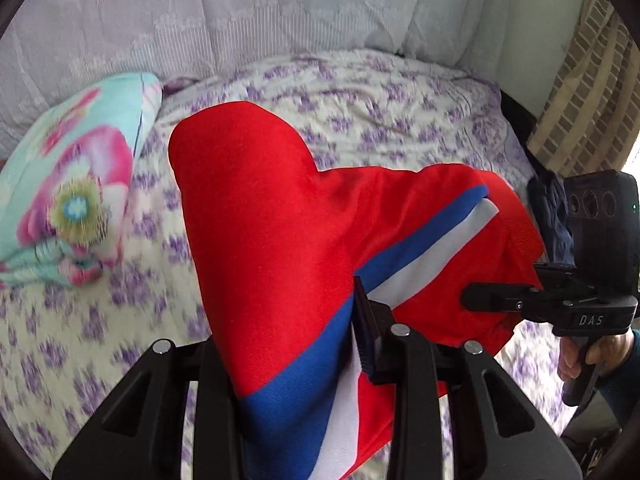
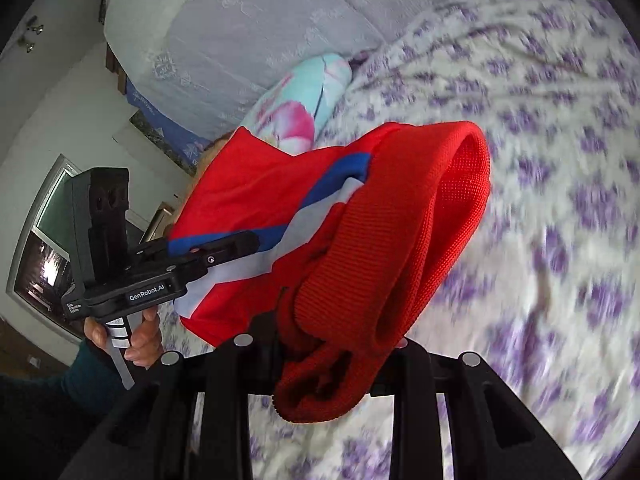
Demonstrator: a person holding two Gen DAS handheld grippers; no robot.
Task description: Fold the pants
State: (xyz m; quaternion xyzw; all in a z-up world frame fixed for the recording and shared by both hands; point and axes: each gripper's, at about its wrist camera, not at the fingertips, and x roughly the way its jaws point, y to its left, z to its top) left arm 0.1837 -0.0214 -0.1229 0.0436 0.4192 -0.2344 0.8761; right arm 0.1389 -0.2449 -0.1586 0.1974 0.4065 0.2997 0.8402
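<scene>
The bed (image 1: 400, 92), under a purple-flowered sheet, fills both views, with a headboard (image 1: 240, 12) at 12 o'clock and a floral pillow (image 1: 68, 184) at 9 o'clock. The pants (image 1: 272, 216), red with a blue-and-white stripe, hang in the air above the sheet, bunched and unfolded. The left gripper (image 1: 304, 364) is clamped on the striped side; the right gripper (image 2: 320, 344) is clamped on the ribbed waistband (image 2: 384, 264). Judged progress: early. Spreading flat and all folds remain.
</scene>
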